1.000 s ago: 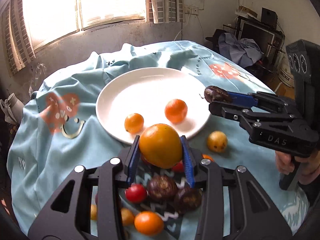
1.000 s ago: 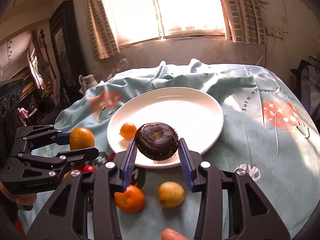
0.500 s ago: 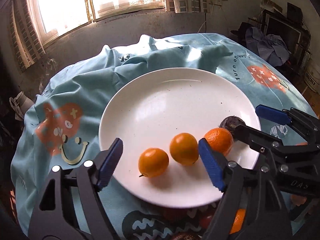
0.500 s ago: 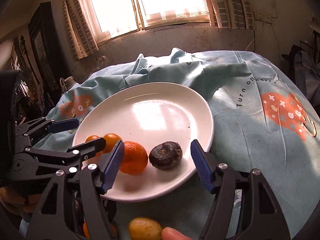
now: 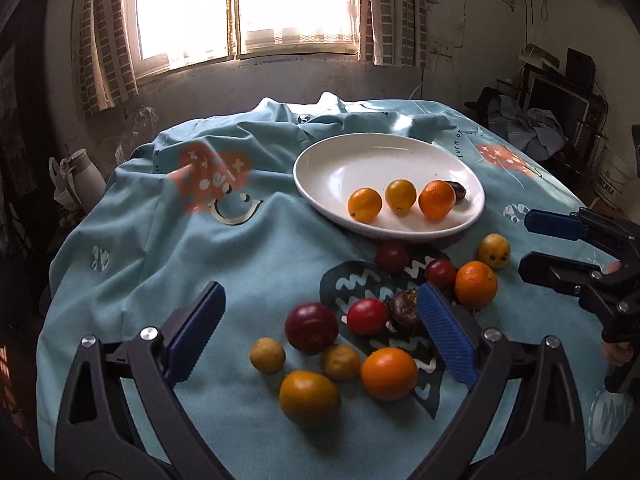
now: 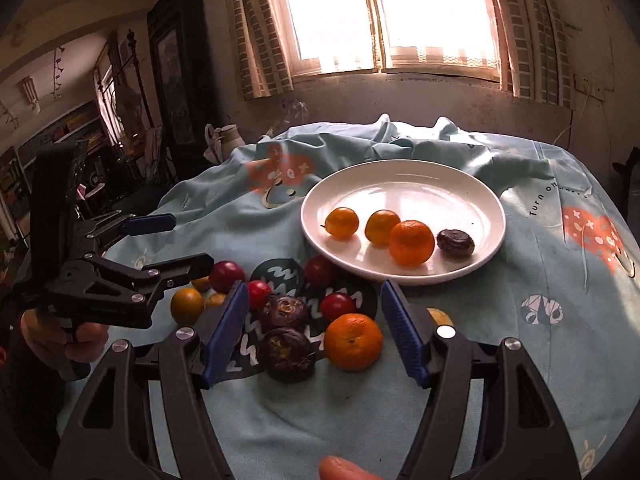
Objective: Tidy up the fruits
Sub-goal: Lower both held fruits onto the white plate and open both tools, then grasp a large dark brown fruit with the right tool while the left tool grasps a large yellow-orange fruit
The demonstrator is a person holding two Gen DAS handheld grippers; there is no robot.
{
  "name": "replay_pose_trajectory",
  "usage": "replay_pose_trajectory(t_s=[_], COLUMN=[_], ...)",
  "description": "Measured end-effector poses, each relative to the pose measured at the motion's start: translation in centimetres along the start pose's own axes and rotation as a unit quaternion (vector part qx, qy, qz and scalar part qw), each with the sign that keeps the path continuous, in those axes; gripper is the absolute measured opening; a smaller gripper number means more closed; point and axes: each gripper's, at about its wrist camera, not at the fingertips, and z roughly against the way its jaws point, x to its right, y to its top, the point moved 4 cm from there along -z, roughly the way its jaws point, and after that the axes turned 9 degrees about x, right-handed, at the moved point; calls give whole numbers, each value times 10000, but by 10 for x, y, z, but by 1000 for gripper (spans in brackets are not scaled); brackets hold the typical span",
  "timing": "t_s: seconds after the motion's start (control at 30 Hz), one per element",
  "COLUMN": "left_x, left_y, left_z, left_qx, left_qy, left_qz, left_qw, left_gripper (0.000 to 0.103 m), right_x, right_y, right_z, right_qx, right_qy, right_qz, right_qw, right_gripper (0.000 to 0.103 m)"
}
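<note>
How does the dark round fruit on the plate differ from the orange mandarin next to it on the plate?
The dark fruit is brown-purple, while the mandarin is bright orange. The dark fruit looks smaller and flatter; the mandarin is taller and rounder. The dark fruit lies nearest the plate's right rim, the mandarin to its left, beside two yellow-orange fruits. Both rest on the white plate, and no claw holds either.

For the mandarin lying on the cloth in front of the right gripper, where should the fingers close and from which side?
Probably across its widest middle, coming from above and the near side. The mandarin is a squat round fruit; a dark water chestnut crowds its left, so the open right gripper needs one finger threaded into that narrow gap.
</note>
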Motion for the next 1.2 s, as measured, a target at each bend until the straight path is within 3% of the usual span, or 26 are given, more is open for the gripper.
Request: replay_pose_trajectory(t_s=[0.07, 0.13, 0.33, 1.0, 1.13, 1.2], left_x=[-9, -16, -28, -39, -40, -41], left_y=[-11, -13, -11, -8, -9, -12], left_z=[1, 6, 12, 26, 27, 26], left_qx=[-169, -74, 47, 152, 137, 54], left_qy=[199, 334, 624, 592, 571, 491], left_qz=[27, 146, 262, 588, 579, 531], left_qw=[9997, 9993, 9977, 9964, 9966, 9974], left_gripper=[98, 98, 98, 98, 98, 98], right_x=[-20, -29, -28, -24, -18, -16], right_y=[-11, -20, -37, -51, -51, -51], right_z=[-2, -10, -27, -58, -60, -60], right_qx=[-130, -339, -719, -1186, -1188, -1185], right_qy=[113, 205, 360, -24, -177, -169], right_qz=[338, 538, 543, 548, 517, 502], right_qw=[9993, 9978, 9953, 9914, 9914, 9915], right_gripper=[69, 69, 62, 62, 48, 47])
